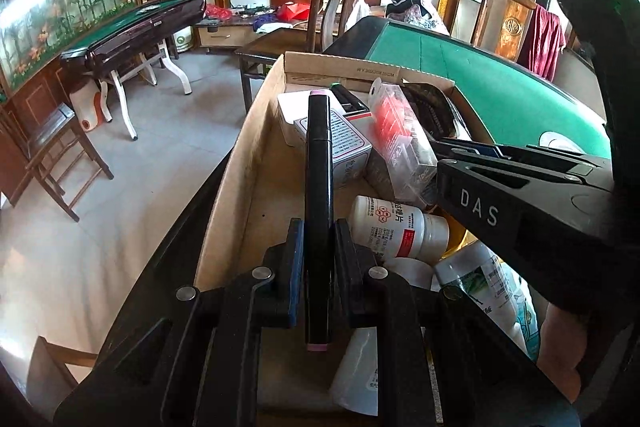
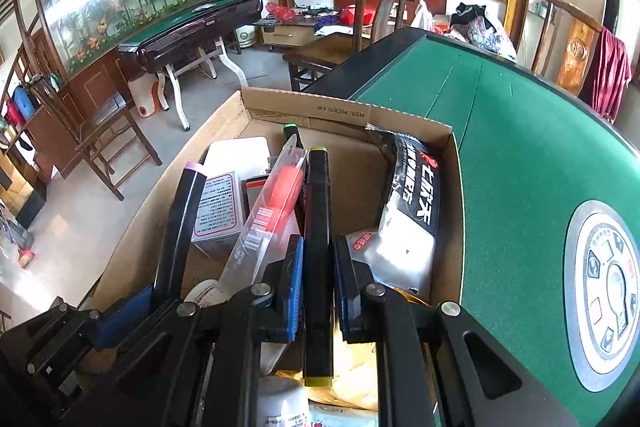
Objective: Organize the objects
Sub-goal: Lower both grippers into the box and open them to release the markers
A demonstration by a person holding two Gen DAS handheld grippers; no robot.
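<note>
Both markers are held above the cardboard box, already well filled. Left gripper fingers clamp the pink-capped marker; right gripper fingers clamp the yellow-capped marker. Depositing remains.

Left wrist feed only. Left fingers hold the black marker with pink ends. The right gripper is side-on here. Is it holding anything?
Observer: Yes. The right gripper is shut on a black marker pen with yellow-green end caps.
Operator: What's next to that pen?
Observer: A black-and-silver printed plastic pouch lies to its right, against the right wall of the brown cardboard box.
</note>
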